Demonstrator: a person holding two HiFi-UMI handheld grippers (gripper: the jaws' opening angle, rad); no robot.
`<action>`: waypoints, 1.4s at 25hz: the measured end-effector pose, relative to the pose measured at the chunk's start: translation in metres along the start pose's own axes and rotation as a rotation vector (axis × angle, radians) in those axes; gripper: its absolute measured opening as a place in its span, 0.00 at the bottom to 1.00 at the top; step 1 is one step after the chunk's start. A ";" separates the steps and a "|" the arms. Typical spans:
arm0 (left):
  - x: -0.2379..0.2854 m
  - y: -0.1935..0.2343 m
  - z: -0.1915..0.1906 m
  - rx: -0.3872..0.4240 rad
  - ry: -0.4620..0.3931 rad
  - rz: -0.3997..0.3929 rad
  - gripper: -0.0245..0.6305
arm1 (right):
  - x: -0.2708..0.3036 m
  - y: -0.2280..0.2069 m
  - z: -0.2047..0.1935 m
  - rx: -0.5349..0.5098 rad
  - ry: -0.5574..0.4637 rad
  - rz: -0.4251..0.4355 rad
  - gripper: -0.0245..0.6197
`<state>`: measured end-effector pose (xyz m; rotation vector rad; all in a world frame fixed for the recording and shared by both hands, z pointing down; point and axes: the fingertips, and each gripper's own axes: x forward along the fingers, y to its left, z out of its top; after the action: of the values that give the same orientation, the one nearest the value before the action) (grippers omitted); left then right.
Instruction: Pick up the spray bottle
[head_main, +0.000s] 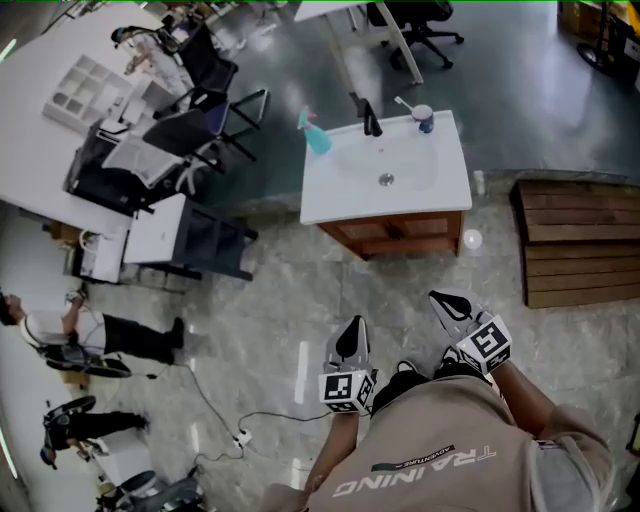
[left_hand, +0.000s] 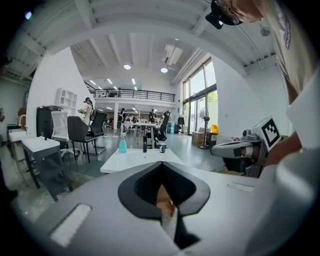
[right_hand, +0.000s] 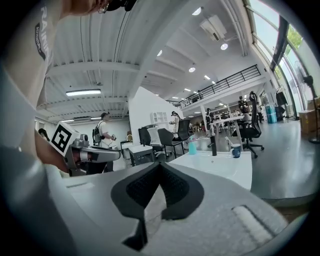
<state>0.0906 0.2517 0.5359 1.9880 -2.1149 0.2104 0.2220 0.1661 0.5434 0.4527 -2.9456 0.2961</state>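
The spray bottle (head_main: 315, 135) is teal with a pale trigger head. It stands upright at the back left corner of a white sink counter (head_main: 440, 190), well ahead of me. It also shows small in the left gripper view, spray bottle (left_hand: 122, 144), and in the right gripper view, spray bottle (right_hand: 192, 145). My left gripper (head_main: 350, 340) and right gripper (head_main: 452, 305) are held side by side over the marble floor, short of the counter. Both point toward it. The left gripper (left_hand: 161, 167) is shut and empty, and the right gripper (right_hand: 159, 167) has its tips together with nothing held.
On the counter stand a black faucet (head_main: 371, 120) and a mug with a toothbrush (head_main: 423, 118). Wooden pallets (head_main: 580, 240) lie to the right. Office chairs (head_main: 200, 120), a white side table (head_main: 165, 230) and a person (head_main: 90, 335) are to the left. A cable (head_main: 230, 415) runs across the floor.
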 end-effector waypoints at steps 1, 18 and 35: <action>0.002 0.004 0.000 0.004 0.003 0.006 0.06 | 0.006 -0.001 0.000 -0.002 0.006 0.011 0.04; 0.110 0.115 0.045 0.041 -0.067 -0.116 0.06 | 0.128 -0.048 0.062 -0.053 -0.011 -0.123 0.04; 0.154 0.190 0.038 0.006 -0.050 -0.177 0.06 | 0.205 -0.063 0.070 -0.038 0.031 -0.225 0.04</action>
<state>-0.1093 0.1065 0.5500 2.1907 -1.9535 0.1371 0.0398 0.0343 0.5220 0.7581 -2.8295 0.2168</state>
